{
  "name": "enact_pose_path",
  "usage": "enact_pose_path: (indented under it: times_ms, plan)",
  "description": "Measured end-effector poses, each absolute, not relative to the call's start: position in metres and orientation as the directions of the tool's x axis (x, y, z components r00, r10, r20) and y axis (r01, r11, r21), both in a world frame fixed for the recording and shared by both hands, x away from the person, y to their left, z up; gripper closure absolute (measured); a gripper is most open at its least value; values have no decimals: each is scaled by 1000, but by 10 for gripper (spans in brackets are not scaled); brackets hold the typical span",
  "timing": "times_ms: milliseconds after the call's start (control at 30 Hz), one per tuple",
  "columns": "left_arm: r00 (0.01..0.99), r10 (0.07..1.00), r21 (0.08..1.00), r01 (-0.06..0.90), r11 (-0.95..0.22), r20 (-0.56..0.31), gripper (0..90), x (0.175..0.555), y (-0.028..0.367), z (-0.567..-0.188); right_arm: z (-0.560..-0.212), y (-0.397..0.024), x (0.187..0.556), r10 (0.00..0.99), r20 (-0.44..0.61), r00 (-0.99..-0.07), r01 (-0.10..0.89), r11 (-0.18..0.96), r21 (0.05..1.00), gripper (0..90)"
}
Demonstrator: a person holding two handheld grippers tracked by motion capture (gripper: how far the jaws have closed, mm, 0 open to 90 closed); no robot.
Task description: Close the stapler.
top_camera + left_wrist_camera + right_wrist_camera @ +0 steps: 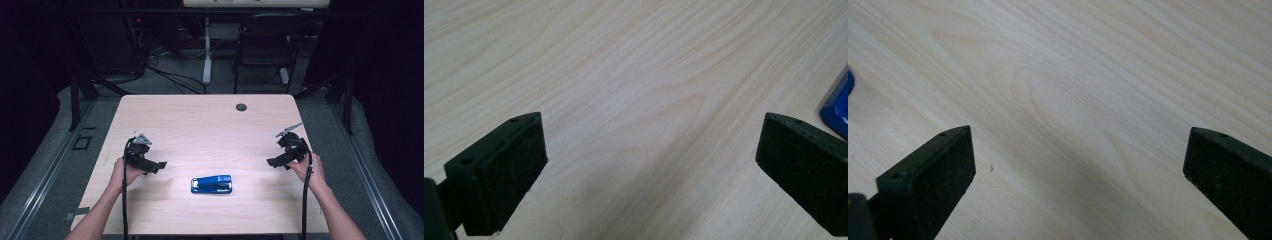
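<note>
A big wooden table [200, 120] sits under both grippers. Its top is light and has wavy wood lines.

The left gripper [159, 165] is held in the person's left hand [125, 172]. Its two black jaws are spread wide apart, with bare wood between them. It holds nothing.

The right gripper [271, 162] is held in the right hand [310, 172]. Its jaws are spread wide too, and nothing is between them.

The two grippers point in toward each other.

A blue stapler [211, 184] lies flat on the table, between the two grippers and a bit closer to the person than their tips. It is near both, but neither one touches it. In the left gripper view, a blue corner [836, 102] peeks in just past the right-hand jaw. In the right gripper view, a tiny blue bit [850, 82] shows at the left edge, probably the same stapler.

A small dark round spot [241, 107] sits on the table far beyond both grippers.
</note>
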State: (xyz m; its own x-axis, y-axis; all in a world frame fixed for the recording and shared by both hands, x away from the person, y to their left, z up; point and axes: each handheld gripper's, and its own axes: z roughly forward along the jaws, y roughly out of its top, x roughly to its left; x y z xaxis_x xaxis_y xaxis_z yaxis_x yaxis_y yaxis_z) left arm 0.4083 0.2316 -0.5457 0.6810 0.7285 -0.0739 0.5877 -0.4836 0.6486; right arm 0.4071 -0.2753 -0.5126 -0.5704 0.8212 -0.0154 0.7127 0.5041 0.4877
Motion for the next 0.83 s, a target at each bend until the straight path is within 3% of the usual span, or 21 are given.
enact_pose_path:
  times_ms: [833]
  plan:
    - [641, 764, 603, 639, -478, -74, 2, 419, 241, -563, -544, -298, 420, 853, 1, -521, 776, 474, 416, 0]
